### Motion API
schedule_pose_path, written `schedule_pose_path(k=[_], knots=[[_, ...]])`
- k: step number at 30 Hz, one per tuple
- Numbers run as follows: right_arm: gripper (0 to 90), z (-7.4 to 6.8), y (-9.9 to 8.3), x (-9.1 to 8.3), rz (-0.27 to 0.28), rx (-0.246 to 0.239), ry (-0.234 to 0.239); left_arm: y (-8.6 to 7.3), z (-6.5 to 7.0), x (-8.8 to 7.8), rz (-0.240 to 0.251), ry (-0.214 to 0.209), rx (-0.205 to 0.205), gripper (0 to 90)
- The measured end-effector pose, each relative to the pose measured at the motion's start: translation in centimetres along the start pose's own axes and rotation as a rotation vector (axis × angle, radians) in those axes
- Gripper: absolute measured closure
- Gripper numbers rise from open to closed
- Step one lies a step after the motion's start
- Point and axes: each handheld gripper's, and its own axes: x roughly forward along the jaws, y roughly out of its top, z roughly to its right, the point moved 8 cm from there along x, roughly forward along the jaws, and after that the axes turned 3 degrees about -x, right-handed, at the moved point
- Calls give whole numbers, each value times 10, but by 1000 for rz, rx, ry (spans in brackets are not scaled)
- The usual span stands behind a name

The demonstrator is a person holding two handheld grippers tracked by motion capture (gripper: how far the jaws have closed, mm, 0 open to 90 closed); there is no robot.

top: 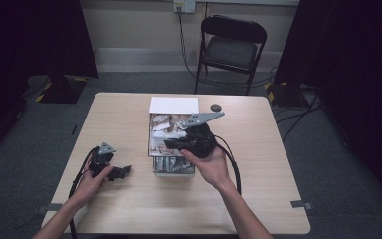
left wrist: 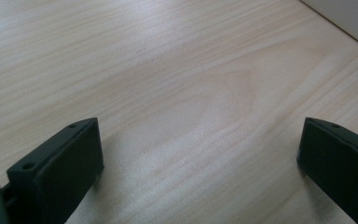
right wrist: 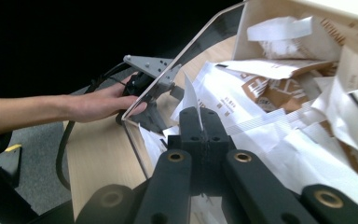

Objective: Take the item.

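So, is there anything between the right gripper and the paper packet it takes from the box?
Nothing visible is in the way. The right gripper is already shut on the edge of a white paper packet inside the clear-walled box.

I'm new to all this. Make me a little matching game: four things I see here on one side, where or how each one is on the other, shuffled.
1. left gripper
2. right gripper
3. small round black object
4. black folding chair

a. on the floor beyond the wooden table
b. shut on a white paper packet in the clear box
c. on the tabletop behind the box
d. jaws apart over bare wood

Pairs: 1-d, 2-b, 3-c, 4-a
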Motion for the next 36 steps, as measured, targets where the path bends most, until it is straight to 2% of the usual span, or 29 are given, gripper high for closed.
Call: schedule_pose_path(k=[12,36], knots=[[900,4,4,-10,47,19,-18,0,0,0,-3,0,4,0],[900,9,11,-28,93,27,-32,0,0,0,0,1,2,0]])
